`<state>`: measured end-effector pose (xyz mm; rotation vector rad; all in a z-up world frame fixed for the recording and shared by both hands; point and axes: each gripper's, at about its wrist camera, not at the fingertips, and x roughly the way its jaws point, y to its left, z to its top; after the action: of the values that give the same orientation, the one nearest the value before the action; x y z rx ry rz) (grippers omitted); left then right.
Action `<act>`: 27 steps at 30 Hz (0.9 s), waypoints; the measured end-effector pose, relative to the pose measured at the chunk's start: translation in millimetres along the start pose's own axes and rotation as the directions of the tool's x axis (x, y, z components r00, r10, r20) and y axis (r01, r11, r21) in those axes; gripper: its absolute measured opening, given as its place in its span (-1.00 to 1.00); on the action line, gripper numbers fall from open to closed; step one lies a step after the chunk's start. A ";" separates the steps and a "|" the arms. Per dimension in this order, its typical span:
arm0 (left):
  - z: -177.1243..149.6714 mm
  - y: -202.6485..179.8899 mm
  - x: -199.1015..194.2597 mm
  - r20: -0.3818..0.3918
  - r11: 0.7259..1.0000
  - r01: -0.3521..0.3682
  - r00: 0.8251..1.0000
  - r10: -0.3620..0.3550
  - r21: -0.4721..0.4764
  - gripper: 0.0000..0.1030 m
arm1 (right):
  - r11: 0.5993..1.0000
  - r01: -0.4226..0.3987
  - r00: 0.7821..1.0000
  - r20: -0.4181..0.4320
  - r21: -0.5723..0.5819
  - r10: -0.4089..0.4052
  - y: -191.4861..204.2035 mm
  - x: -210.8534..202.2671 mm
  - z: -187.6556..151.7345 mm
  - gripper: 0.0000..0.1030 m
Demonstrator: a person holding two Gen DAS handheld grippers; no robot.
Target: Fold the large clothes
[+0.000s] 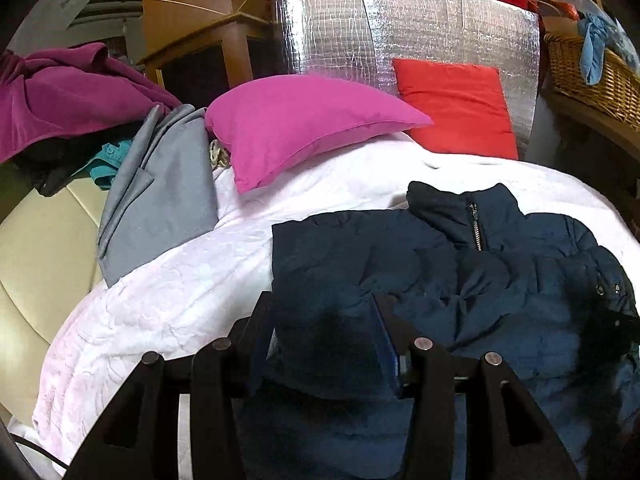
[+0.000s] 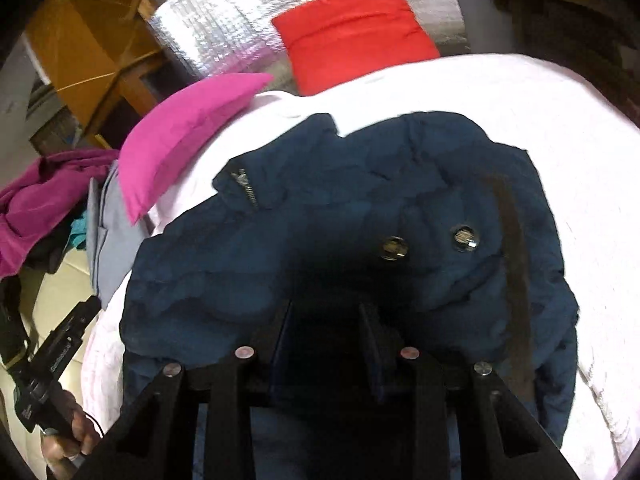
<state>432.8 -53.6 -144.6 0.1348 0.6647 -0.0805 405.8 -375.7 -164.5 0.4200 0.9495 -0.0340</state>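
left hand-held gripper (image 1: 324,344) pinching navy puffer jacket (image 1: 500,272) hem | right hand-held gripper (image 2: 324,344) pinching jacket fabric | bed (image 1: 168,292), white blanket | no legible writing, snaps unreadable

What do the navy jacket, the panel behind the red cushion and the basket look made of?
Navy jacket: matte quilted synthetic shell, probably padded; puffy stitched sections, metal zip and snaps. Panel: shiny foil-faced sheet; silver grid reflections. Basket: woven wicker, apparently; tan interlaced strands.
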 end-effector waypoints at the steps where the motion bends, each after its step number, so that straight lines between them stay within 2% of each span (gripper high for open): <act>1: -0.4 -1.1 1.6 -0.002 1.000 -0.003 1.000 0.003 0.003 -0.06 | 1.000 0.003 1.000 -0.012 -0.007 -0.003 3.8 4.7 0.2 -0.32; 5: -2.2 -5.6 8.9 -0.012 1.000 -0.021 1.000 0.021 0.023 -0.06 | 0.999 0.044 0.998 -0.053 -0.019 -0.045 5.1 22.9 -3.4 -0.29; 8: -2.2 -8.3 12.9 -0.013 0.999 -0.028 1.000 0.028 0.034 -0.06 | 1.000 0.023 0.998 -0.051 0.015 -0.022 1.6 21.7 1.9 -0.29; 10: -2.1 -9.5 14.6 -0.012 0.999 -0.033 0.999 0.033 0.039 -0.06 | 1.000 0.004 1.000 -0.010 0.031 -0.003 -2.1 13.4 6.8 -0.29; 14: -1.6 -11.0 18.0 -0.012 0.998 -0.038 0.999 0.039 0.045 -0.05 | 0.997 0.020 0.996 0.083 0.080 -0.027 -9.6 3.5 22.2 -0.30; 18: -2.1 -12.9 21.4 -0.013 0.997 -0.045 0.999 0.046 0.056 -0.05 | 0.992 0.046 0.996 0.068 0.117 -0.054 -15.2 16.3 28.1 -0.31; 22: -2.0 -13.5 27.8 -0.020 0.996 -0.056 0.998 0.057 0.064 -0.05 | 0.992 0.101 0.994 0.027 0.080 -0.103 -10.3 39.7 29.2 -0.29; 27: -1.6 -12.8 36.9 -0.036 0.996 -0.065 0.997 0.067 0.067 -0.05 | 0.991 0.109 0.994 0.017 0.074 -0.111 -8.1 39.0 31.6 -0.29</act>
<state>459.2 -67.2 -169.9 0.2219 0.6951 -0.0361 451.7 -388.6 -182.2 0.4334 0.9518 -0.1739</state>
